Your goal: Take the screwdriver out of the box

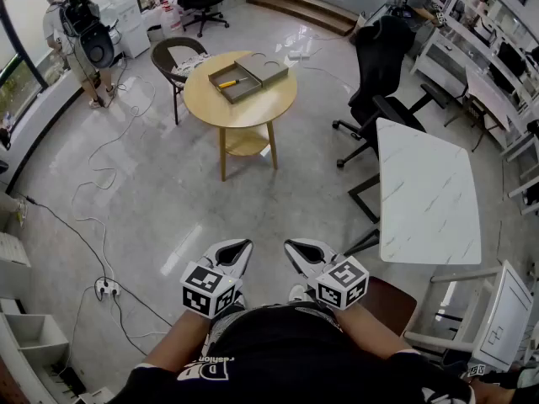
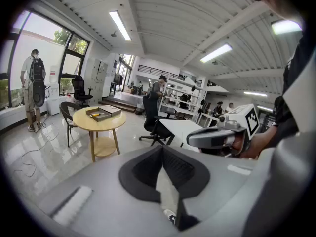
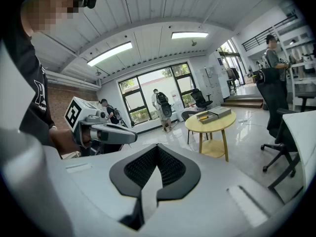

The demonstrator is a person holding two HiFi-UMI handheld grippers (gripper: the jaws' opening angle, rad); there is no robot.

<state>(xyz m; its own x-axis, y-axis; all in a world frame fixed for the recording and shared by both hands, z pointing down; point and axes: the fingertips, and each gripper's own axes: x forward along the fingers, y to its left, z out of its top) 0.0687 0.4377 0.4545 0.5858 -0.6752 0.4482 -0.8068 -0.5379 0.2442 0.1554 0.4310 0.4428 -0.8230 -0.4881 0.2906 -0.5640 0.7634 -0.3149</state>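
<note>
Screwdriver (image 1: 227, 82), yellow handle, lies in open box (image 1: 246, 89) on round tabletop (image 1: 253, 112), well ahead. Left tongs (image 1: 240, 249), right tongs (image 1: 295, 249): closed, empty, near body. Approach first; then open one pair over handle.

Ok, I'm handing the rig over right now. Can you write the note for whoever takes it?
Left tool: shut, empty, held close to the body.
Right tool: shut, empty, also close to the body.
The screwdriver lies in the open box on the round table, across the floor and out of reach. The lid lies beside the box.
Done: the box is open, nothing else.
Left: walk to the table, open one tool, grip the screwdriver and lift it out.
</note>
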